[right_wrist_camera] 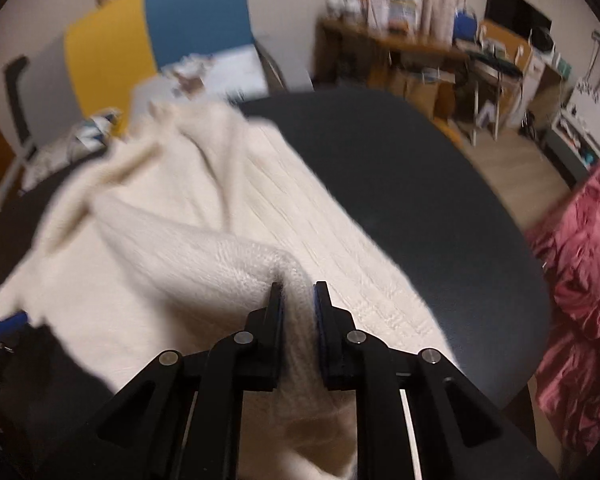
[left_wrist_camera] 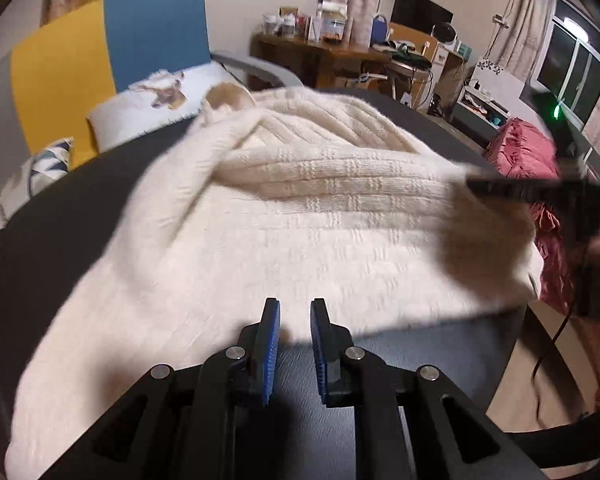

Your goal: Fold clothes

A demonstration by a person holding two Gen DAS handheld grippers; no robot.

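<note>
A cream knitted sweater (left_wrist_camera: 260, 232) lies spread on a dark round table (left_wrist_camera: 72, 184). One sleeve (left_wrist_camera: 340, 180) is drawn across the body toward the right. My right gripper (left_wrist_camera: 512, 190) holds that sleeve's cuff at the right of the left wrist view. In the right wrist view the sleeve (right_wrist_camera: 204, 256) runs up from the sweater (right_wrist_camera: 308, 216) into my right gripper (right_wrist_camera: 297, 300), which is shut on it. My left gripper (left_wrist_camera: 295, 320) stands open just above the sweater's near hem, nothing between its blue pads (left_wrist_camera: 272, 344).
A bare stretch of dark table (right_wrist_camera: 400, 184) lies right of the sweater. A red-pink heap of fabric (right_wrist_camera: 580, 280) sits off the table's right edge. Behind are a yellow and blue headboard (left_wrist_camera: 100, 52), pillows (left_wrist_camera: 160, 104) and a cluttered wooden desk (left_wrist_camera: 324, 48).
</note>
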